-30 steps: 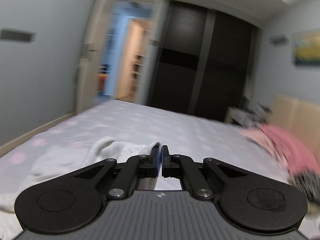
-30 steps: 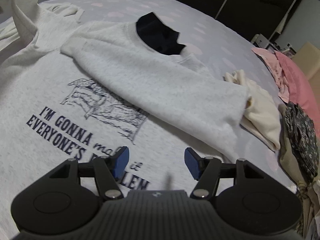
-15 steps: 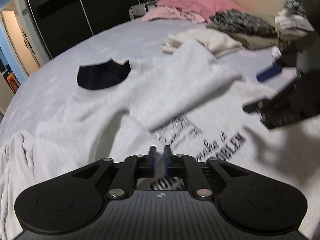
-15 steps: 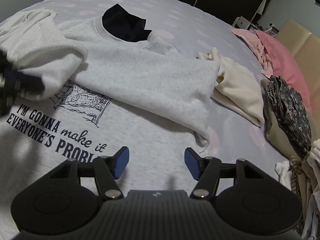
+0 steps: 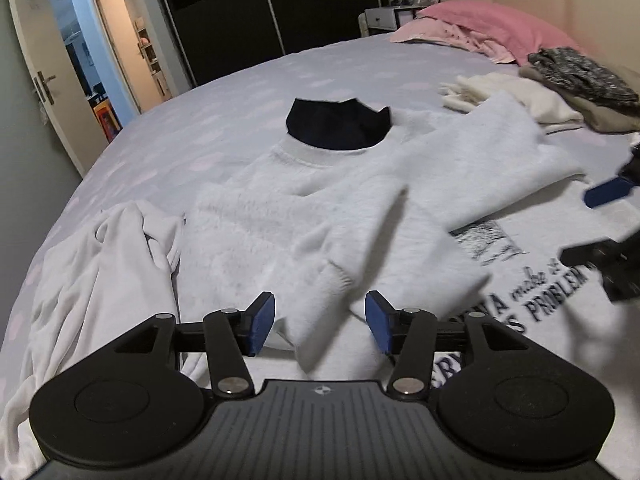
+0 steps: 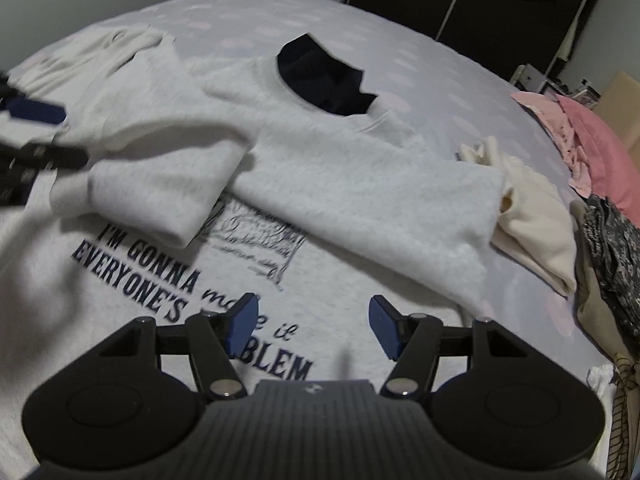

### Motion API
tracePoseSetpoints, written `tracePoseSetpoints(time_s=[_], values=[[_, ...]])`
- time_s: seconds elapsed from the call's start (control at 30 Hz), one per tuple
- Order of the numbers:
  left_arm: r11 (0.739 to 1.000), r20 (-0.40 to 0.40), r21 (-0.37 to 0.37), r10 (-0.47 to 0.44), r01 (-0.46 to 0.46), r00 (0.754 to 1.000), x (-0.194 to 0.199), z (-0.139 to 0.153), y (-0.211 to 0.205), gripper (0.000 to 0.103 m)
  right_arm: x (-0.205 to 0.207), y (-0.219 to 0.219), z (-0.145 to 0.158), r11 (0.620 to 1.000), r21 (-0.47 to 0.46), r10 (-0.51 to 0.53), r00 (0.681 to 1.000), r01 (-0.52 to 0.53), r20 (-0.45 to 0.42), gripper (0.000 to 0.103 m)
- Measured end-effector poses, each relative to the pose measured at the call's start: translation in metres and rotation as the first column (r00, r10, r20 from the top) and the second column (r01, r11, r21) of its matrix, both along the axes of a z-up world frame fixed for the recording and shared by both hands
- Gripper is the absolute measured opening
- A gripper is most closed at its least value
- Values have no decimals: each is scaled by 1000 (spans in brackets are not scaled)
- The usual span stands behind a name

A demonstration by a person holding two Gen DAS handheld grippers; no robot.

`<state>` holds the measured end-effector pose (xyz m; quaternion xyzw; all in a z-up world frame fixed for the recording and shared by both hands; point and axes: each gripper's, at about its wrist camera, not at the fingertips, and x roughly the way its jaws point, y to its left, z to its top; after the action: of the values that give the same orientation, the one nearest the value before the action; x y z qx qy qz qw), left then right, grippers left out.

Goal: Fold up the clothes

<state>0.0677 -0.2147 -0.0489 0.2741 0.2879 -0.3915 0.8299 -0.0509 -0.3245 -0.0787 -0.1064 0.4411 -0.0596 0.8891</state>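
Left gripper (image 5: 320, 322) jaws just opening, releasing sleeve cuff (image 5: 320, 292) lying between; right gripper (image 6: 312, 326) released, over sweatshirt (image 6: 360, 184) hem.

The sweatshirt (image 6: 360, 200) is soft, matt, fleecy grey cloth with flat dark print, the bedsheet (image 5: 240, 92) smooth matt cotton-like cloth, the left gripper (image 5: 320, 320) matt black plastic with blue rubbery-looking pads (image 5: 260, 322) and shiny metal pivot pins, and the wardrobe doors (image 5: 260, 8) glossy dark panels.
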Motion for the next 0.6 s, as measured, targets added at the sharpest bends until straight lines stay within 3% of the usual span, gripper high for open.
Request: tracePoseSetpoints(time_s=[0.03,0.1,0.17,0.37,0.6], values=[[1000,-10,5,0,0,1000,4,-2,-3,40,0,2,-1,1000,-9,8,1000,-8,-5,64],[1000,-56,10,6,-6,998,12,-6,-10,14,-1,7,-4,999,-26,23,1000,-23,-15,64],[1000,-90,6,-3,4,996,14,-5,-16,5,-3,9,-6,998,-54,34,999,-35,-22,64],[990,-151,-104,-111,96,982,-5,24,-35,3,-6,-2,-11,996,-85,4,999,-8,-51,65],[947,-267,-260,-256,186,929,-32,52,-68,3,-14,-18,-9,998,-60,-35,999,32,-41,65]])
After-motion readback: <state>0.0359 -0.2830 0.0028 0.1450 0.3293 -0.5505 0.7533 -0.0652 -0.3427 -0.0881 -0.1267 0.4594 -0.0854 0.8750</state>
